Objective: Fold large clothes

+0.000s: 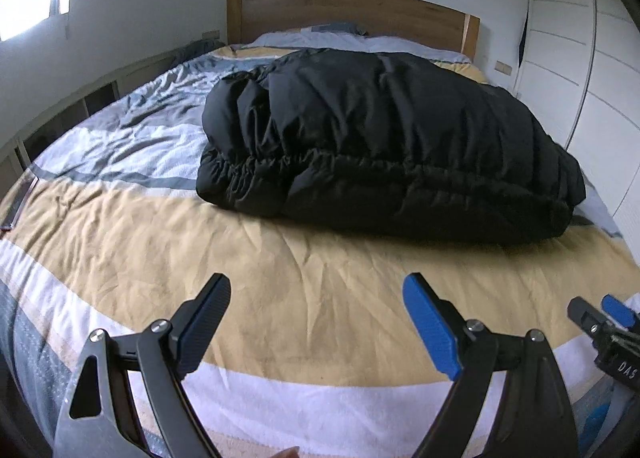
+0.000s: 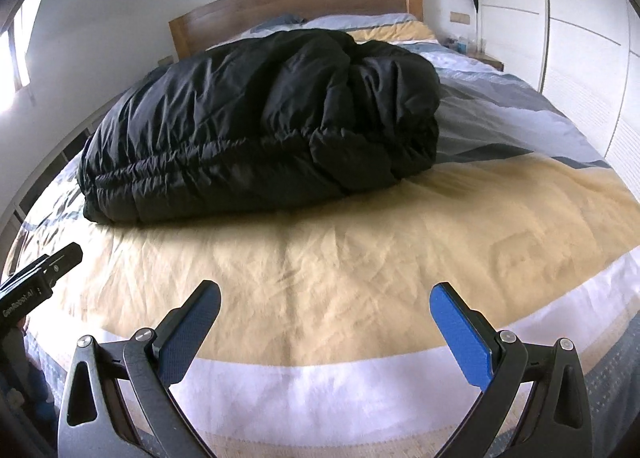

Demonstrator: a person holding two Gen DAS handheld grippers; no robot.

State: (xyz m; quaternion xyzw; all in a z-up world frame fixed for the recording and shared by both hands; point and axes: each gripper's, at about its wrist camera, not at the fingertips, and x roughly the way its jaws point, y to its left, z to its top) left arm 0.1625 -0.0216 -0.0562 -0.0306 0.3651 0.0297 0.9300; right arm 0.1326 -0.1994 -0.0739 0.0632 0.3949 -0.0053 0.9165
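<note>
On striped bed (image 1: pixel 120 225), black puffy coat (image 1: pixel 380 145) folded, wooden headboard (image 1: pixel 352 13), white wardrobe (image 1: pixel 580 69)

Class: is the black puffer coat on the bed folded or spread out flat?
Folded. The black puffer coat lies as a thick bundle with doubled layers along its near edge; both open grippers are clear of it.

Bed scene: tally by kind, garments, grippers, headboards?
Garments: 1, the black puffer coat bundled on the striped bedspread
Grippers: 2, left gripper and right gripper, both wide open and empty
Headboards: 1, wooden headboard
Total: 4
</note>
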